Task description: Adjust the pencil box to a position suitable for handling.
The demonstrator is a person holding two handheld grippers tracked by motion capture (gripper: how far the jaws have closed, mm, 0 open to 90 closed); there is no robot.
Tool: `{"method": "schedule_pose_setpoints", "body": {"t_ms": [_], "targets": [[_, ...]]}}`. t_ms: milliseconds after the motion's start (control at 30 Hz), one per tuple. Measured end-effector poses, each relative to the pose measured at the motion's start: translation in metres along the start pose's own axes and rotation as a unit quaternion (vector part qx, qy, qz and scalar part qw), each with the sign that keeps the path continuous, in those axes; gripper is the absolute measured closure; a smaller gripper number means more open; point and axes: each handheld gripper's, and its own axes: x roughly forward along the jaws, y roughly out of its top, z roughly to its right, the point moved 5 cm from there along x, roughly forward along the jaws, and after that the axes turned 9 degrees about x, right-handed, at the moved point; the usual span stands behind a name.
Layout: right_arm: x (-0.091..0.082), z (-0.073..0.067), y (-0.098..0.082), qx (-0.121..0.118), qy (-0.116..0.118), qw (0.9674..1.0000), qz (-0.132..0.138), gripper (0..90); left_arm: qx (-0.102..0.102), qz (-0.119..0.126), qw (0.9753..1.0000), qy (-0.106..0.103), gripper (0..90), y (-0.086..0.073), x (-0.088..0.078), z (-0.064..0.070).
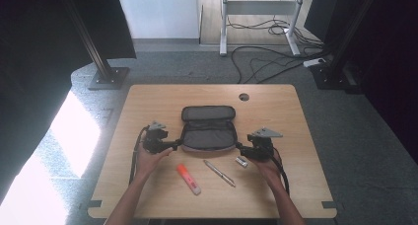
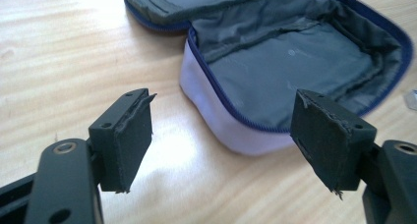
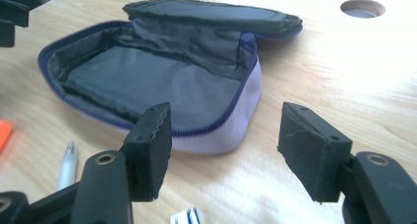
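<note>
A pencil case (image 1: 209,131) lies open in the middle of the table, lilac outside, with a blue zip and grey lining, its lid flipped back. My left gripper (image 1: 175,145) sits just off the case's left end, open, with nothing between its pads. My right gripper (image 1: 240,147) is just off the right end, also open and empty. In the left gripper view the case (image 2: 295,71) lies beyond the spread jaws of the gripper (image 2: 223,130). The right gripper view shows the case (image 3: 162,86) ahead of its gripper (image 3: 223,135), apart from it.
In front of the case lie an orange highlighter (image 1: 189,179), a silver pen (image 1: 220,173) and a small white object (image 1: 241,161) by my right gripper. A cable hole (image 1: 243,96) is at the table's back. Stand bases and floor cables lie beyond the table.
</note>
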Motion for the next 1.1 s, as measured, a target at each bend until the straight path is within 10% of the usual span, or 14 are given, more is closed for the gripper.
{"method": "schedule_pose_setpoints", "body": {"t_ms": [733, 1100], "targets": [[-0.031, -0.002, -0.038, -0.036, 0.002, 0.9993, -0.007, 36.3, 0.004, 0.015, 0.9996, -0.022, 25.7, -0.072, -0.036, 0.015], [-0.038, 0.0, -0.049, -0.042, 0.0, 0.9991, -0.011, 36.3, 0.002, 0.011, 0.9997, -0.02, 25.9, -0.08, -0.038, 0.013]]}}
